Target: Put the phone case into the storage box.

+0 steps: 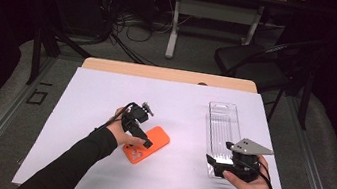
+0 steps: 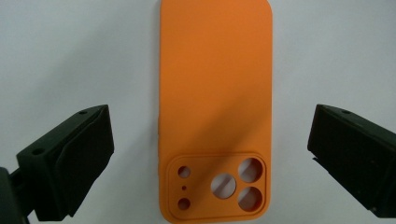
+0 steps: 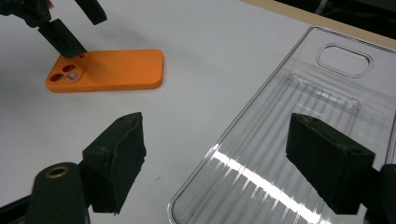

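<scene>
In the high view, the left hand-held gripper [image 1: 143, 130] hangs over the camera end of an orange phone case [image 1: 147, 144] that lies flat on the white tabletop [image 1: 105, 95]. The case sits directly beneath and just ahead of its jaws, stretching away from them on a slant. The right hand-held gripper [image 1: 214, 163] is well apart from that one, at the near end of a clear plastic tray [image 1: 223, 120], which runs away from it toward the far edge of the tabletop. A grey three-cornered plate tops this gripper.

In the left gripper view, the orange phone case [image 2: 215, 93] lies back side up between the two black jaws, its camera cutouts at the near end. The left hand-held gripper [image 2: 210, 161] stands wide open, each jaw clear of the case's long edges (white tabletop [image 2: 70, 56] shows in both gaps).

In the right gripper view, the right hand-held gripper [image 3: 215, 158] is also spread wide and holds nothing. The rounded near corner of the clear plastic tray [image 3: 299, 135] lies between its jaws and toward its right jaw, ribbed and catching a bright glare. Whether the jaws touch the tray I cannot tell. Farther off, up and to the left of these jaws, the orange phone case [image 3: 116, 70] rests on the tabletop [image 3: 210, 56], with the left hand-held gripper [image 3: 77, 30] above its camera end.
</scene>
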